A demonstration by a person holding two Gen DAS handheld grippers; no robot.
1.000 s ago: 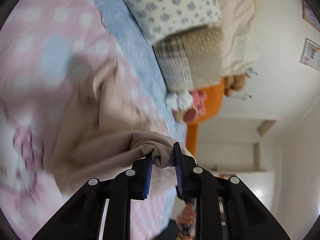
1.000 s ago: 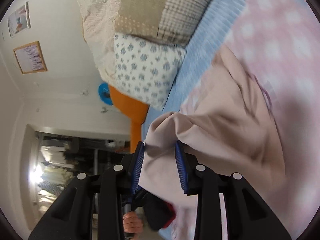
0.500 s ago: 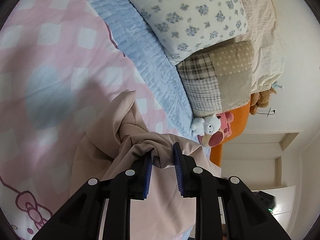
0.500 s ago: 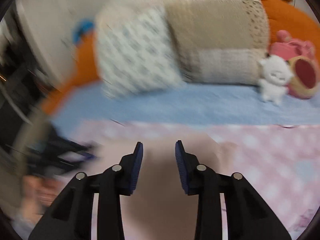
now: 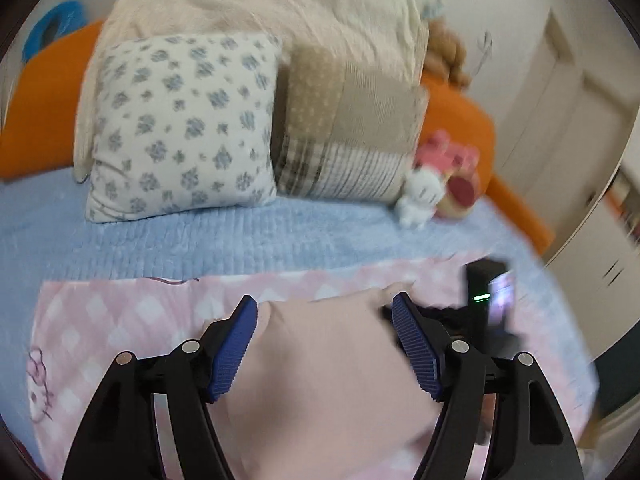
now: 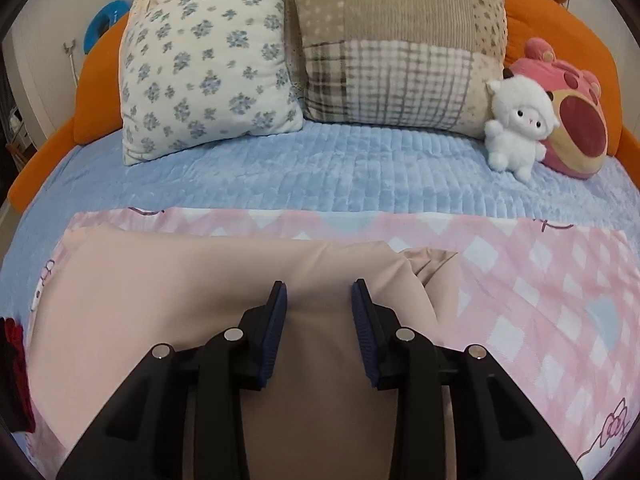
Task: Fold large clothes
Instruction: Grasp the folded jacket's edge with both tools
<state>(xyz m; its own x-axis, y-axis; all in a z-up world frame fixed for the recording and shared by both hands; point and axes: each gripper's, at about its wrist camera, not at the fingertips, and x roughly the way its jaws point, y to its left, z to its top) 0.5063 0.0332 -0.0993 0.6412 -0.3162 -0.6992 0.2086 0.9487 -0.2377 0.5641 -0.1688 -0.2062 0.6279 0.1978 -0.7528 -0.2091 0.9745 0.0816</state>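
A pale pink-beige garment (image 6: 160,280) lies spread across the pink checked sheet (image 6: 540,300) on the bed. My right gripper (image 6: 319,286) sits over its middle, and cloth rises into the narrow gap between the blue pads, so it is shut on a fold. In the left wrist view the garment (image 5: 328,360) lies below my left gripper (image 5: 324,304). That gripper's jaws are opening wide and the pads do not press on the cloth. The right gripper (image 5: 486,300) shows blurred at the garment's right end.
A floral pillow (image 6: 208,60) and a patchwork pillow (image 6: 400,48) lean on the orange headboard (image 6: 540,12). A white plush (image 6: 516,128) and a pink plush (image 6: 576,128) sit on the blue quilt (image 6: 320,176). A door (image 5: 560,120) stands to the right.
My left gripper let go of the bunched fold and opened wide. Both views rolled from sideways to level, facing the pillows. The garment went from hanging bunched to lying spread on the sheet.
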